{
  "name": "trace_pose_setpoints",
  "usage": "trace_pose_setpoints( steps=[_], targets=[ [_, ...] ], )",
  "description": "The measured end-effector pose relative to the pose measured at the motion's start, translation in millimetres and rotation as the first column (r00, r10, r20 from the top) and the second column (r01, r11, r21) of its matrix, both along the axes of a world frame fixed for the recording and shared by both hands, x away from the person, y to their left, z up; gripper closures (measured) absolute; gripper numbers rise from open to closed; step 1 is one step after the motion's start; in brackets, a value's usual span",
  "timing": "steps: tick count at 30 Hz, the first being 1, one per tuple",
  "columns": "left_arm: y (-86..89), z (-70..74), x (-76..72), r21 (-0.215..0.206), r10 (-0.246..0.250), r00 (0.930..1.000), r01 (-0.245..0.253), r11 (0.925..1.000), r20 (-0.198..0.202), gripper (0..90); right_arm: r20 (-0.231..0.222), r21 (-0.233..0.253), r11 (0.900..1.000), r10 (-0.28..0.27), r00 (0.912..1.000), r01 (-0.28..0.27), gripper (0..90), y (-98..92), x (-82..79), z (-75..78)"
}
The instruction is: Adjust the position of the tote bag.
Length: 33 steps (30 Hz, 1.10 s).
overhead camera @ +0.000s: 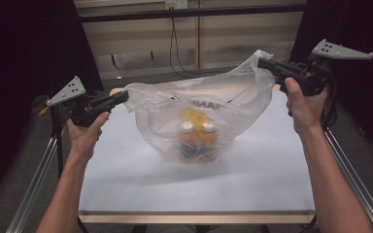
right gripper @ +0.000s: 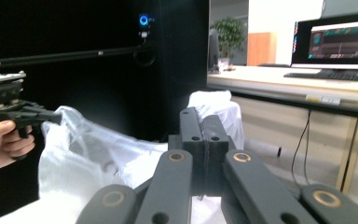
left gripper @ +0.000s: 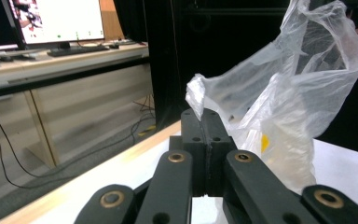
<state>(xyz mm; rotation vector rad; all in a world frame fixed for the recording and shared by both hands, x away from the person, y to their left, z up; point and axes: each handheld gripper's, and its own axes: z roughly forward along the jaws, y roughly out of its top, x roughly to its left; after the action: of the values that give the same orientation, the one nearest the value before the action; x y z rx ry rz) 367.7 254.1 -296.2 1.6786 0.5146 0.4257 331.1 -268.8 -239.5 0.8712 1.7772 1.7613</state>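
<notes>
Seen from the high view: a clear plastic bag [overhead camera: 199,114] stretched between the left gripper [overhead camera: 124,95] and the right gripper [overhead camera: 261,61], its bottom resting mid-surface on the white surface [overhead camera: 272,165], with orange bottles [overhead camera: 198,136] with white caps inside. Shown by the left gripper view instead: fingers [left gripper: 193,128] pressed together, clenched on a twisted corner of the bag's rim, the film ballooning up to the right, a monitor [left gripper: 56,21] on a desk behind. From the right gripper view: fingers [right gripper: 214,135] likewise closed, grasping a bunched white fold of the bag, with the left gripper and its hand [right gripper: 2,142] visible farther off at the left. Held both forearms raised and spread wide, right hand [overhead camera: 305,107] higher than left hand [overhead camera: 85,133], wrists turned inward toward the bag
</notes>
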Motion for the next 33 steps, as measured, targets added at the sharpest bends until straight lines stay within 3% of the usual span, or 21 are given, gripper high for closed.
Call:
trace_pose_setpoints(
  steps=[11, 12, 15, 17, 19, 23, 27, 30, 33],
  targets=[
    [6.9, -28.7, 2.0, 0.037, -0.002, 0.9975, 0.005, 0.9993, -0.071, 90.0, -0.075, -0.008, 0.999, -0.043, 0.9962, 0.042, 90.0, -12.0, 4.3, -35.2],
    [7.5, -30.7, 0.8, 0.053, 0.005, 0.9975, -0.002, 0.9986, -0.070, 90.0, -0.079, -0.009, 0.999, -0.044, 0.9959, 0.044, 90.0, -12.7, 4.2, -38.3],
    [7.4, -39.8, -1.8, 0.045, -0.029, 0.9967, 0.033, 0.9985, -0.076, 90.0, -0.081, -0.015, 0.999, -0.044, 0.9957, 0.043, 90.0, -12.5, 1.2, -47.0],
    [5.4, -45.5, -4.0, 0.073, -0.018, 0.9963, 0.024, 0.9971, -0.085, 90.0, -0.092, -0.037, 0.998, -0.050, 0.9945, 0.047, 90.0, -10.8, -1.1, -53.5],
    [5.4, -51.8, -5.2, 0.069, -0.022, 0.9958, 0.029, 0.9972, -0.089, 90.0, -0.107, -0.043, 0.998, -0.053, 0.9929, 0.048, 90.0, -11.1, -0.8, -61.8],
    [4.0, -69.2, -0.8, 0.098, -0.013, 0.9908, 0.027, 0.9948, -0.135, 90.0, -0.138, -0.043, 0.997, -0.069, 0.9880, 0.063, 90.0, -15.2, 2.3, -76.8],
    [3.8, -81.8, 2.7, 0.064, -0.023, 0.9862, 0.034, 0.9974, -0.164, 90.0, -0.157, -0.054, 0.996, -0.075, 0.9847, 0.068, 90.0, -18.0, 9.2, -88.2],
    [0.3, -87.9, 4.0, 0.109, -0.015, 0.9851, 0.034, 0.9935, -0.171, 90.0, -0.174, -0.059, 0.995, -0.083, 0.9813, 0.074, 90.0, -17.6, 12.3, -95.5],
    [0.3, -93.1, 3.9, 0.108, -0.022, 0.9819, 0.043, 0.9932, -0.188, 90.0, -0.177, -0.062, 0.995, -0.082, 0.9807, 0.072, 90.0, -17.4, 10.0, -104.4]
  ],
)
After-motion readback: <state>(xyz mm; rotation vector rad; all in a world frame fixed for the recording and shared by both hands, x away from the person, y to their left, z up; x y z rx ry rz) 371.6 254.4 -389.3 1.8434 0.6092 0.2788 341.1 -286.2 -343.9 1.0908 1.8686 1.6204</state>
